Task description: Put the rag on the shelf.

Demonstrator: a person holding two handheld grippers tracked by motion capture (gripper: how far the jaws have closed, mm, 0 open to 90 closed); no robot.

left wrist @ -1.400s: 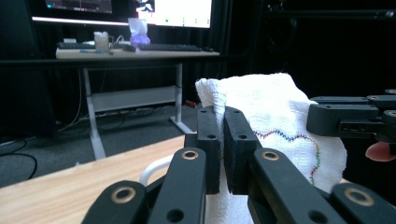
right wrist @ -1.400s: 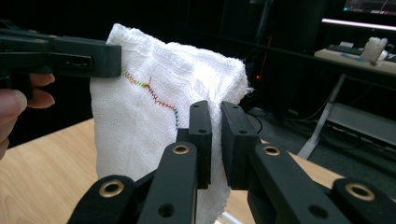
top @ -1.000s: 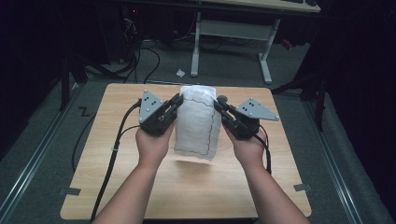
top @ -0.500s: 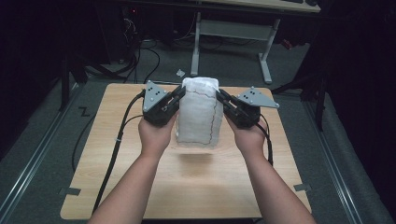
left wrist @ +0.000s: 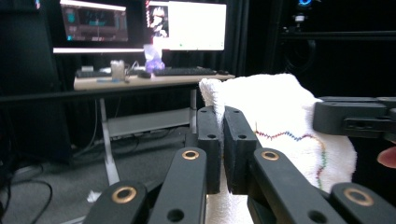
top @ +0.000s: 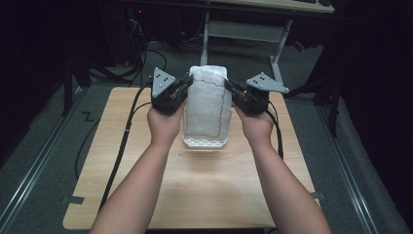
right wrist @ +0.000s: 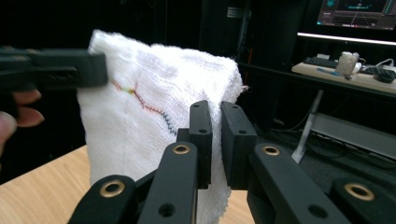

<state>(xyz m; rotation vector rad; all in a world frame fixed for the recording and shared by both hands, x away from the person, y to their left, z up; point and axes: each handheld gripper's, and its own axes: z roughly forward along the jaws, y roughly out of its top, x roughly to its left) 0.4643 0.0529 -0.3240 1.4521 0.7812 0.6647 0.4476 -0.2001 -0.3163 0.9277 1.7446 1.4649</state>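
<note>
The left tongs are clamped on the left top corner of a white cloth, jaws nearly together. The cloth hangs above the bench. The right tongs pinch its right top corner likewise.

Both forearms come up from the bottom of the high view and run toward mid-frame, roughly parallel. The left hand grips the left gripper just left of centre; the right hand grips the right gripper just right of centre. The grippers face inward toward each other. In each gripper view the jaws stand nearly together, apparently pinching white cloth, though the contact is hard to see.
</note>
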